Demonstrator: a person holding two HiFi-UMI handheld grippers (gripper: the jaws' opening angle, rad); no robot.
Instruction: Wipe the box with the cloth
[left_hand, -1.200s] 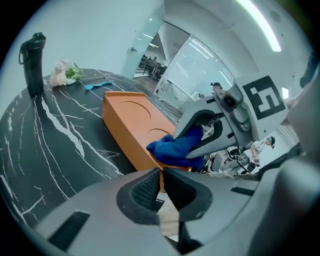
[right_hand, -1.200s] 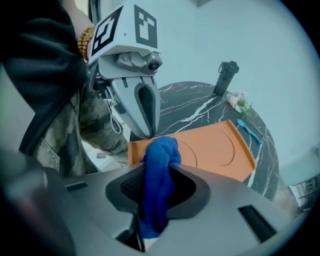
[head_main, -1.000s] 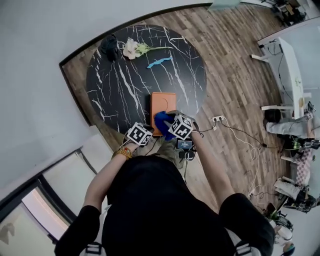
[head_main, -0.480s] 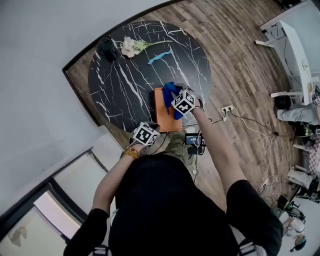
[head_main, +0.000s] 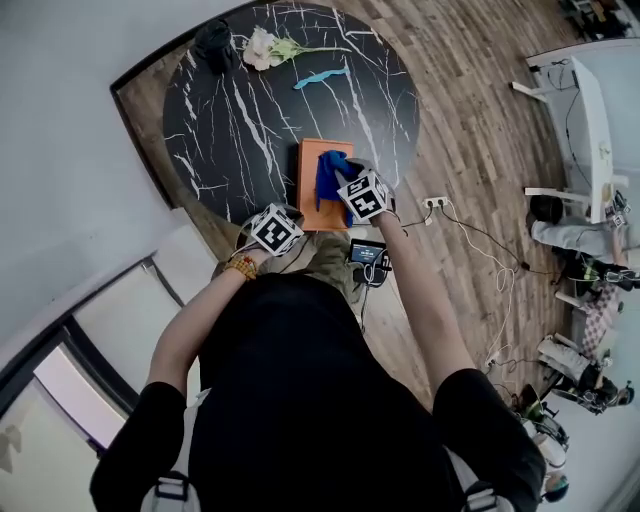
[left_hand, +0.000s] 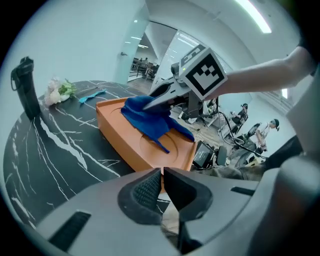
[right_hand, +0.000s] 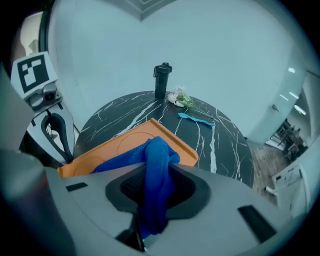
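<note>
A flat orange box (head_main: 308, 205) lies near the front edge of the round black marble table (head_main: 240, 130). My right gripper (head_main: 340, 183) is shut on a blue cloth (head_main: 328, 172), which drapes onto the box's top. In the right gripper view the cloth (right_hand: 157, 160) is bunched between the jaws of the right gripper (right_hand: 155, 187), above the box (right_hand: 125, 142). My left gripper (head_main: 297, 226) sits at the box's near left corner. In the left gripper view its jaws (left_hand: 162, 179) are closed, with a sliver of the orange rim (left_hand: 130, 147) between them.
At the table's far side stand a black bottle (head_main: 215, 45), a white flower (head_main: 265, 45) and a small light-blue item (head_main: 320, 75). A device with a screen (head_main: 367, 255) and cables lie on the wooden floor. A white wall runs along the left.
The right gripper has carried the blue cloth from the box's near end toward its far end. The left gripper has stayed at the near corner.
</note>
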